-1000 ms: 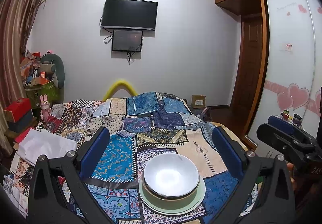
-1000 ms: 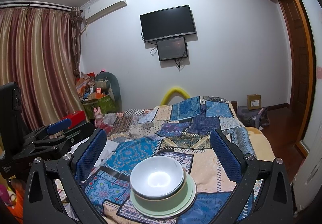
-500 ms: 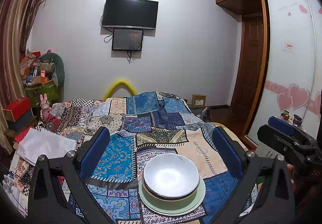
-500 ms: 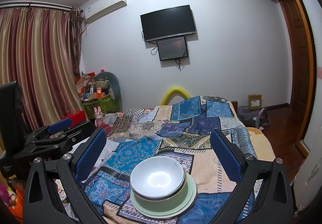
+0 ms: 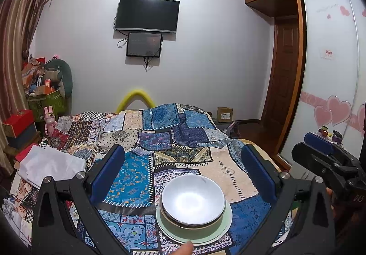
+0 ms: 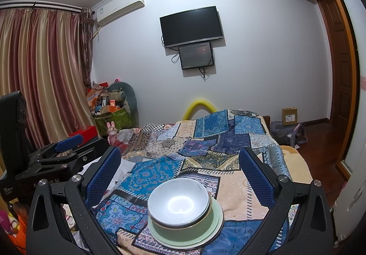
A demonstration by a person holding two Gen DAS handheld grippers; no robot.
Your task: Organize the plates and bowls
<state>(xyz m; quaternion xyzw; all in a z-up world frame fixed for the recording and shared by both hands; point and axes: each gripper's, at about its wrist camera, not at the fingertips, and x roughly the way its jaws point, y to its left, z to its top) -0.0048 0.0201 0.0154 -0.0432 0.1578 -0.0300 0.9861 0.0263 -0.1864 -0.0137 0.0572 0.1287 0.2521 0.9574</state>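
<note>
Bedroom, patchwork quilt (image 5: 183, 147) on bed: white bowl (image 5: 193, 200) nested in green bowl (image 6: 183, 231) on green plate (image 5: 194, 235), upright, mouths up, no long axis. Nothing shifts since a second ago; stack looks finished. Left gripper (image 5: 183, 177) and right gripper (image 6: 180, 174) fingers wide, empty, above it.

A white bowl (image 5: 193, 200) sits in a pale green bowl (image 5: 192, 226) on a pale green plate (image 5: 219, 233). The bed's quilt (image 5: 160, 140) is blue, cream and black patchwork. The tongs' pads (image 6: 103, 177) are blue.
</note>
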